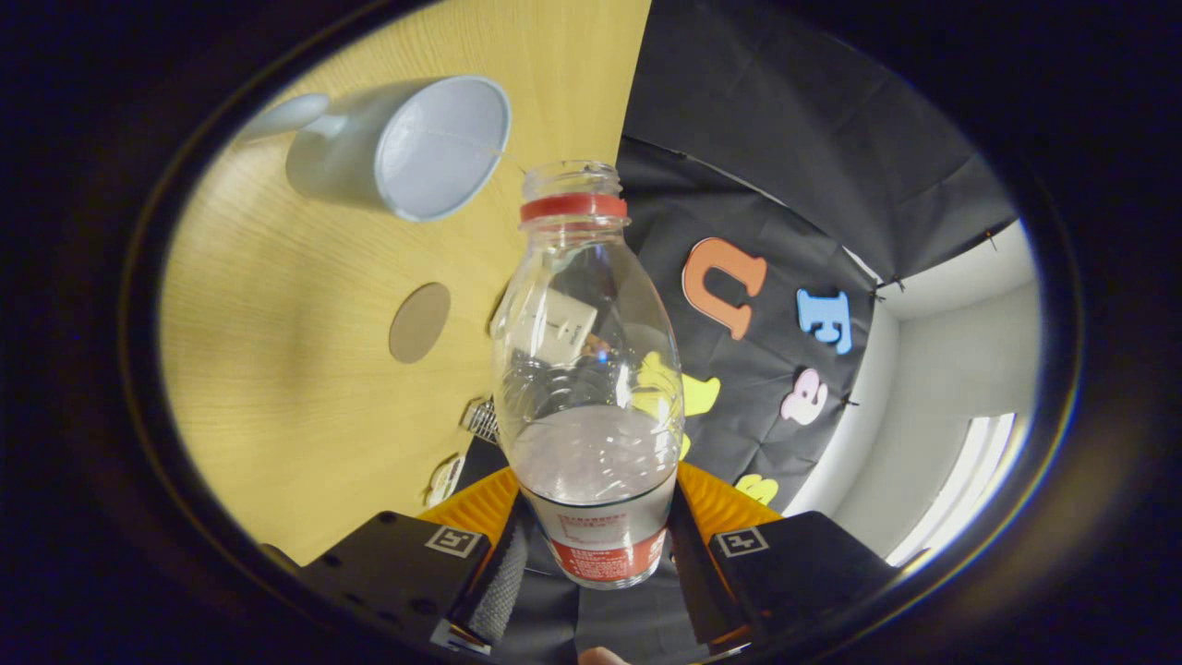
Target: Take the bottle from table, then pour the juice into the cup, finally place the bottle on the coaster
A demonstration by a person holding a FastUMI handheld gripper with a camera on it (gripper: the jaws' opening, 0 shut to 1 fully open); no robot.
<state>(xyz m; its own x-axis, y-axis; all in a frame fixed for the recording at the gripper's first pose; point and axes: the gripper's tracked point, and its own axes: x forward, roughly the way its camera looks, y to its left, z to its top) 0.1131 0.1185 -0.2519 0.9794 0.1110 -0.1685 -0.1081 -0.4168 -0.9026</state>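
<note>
My gripper is shut on a clear plastic bottle, both fingers pressing on its labelled lower part. The bottle has a red neck ring and an open mouth with no cap. A whitish liquid fills its lower part. The scene is rolled sideways, so the bottle is tilted relative to the table. A pale grey mug with a handle stands on the wooden table, beyond the bottle's mouth and to its left; its opening looks empty. A round brown coaster lies on the table between the mug and my fingers, left of the bottle.
The booth's black cloth wall rises right behind the table's far edge. Small labelled items lie on the table near the bottle's base. A white wall and a bright window show past the cloth.
</note>
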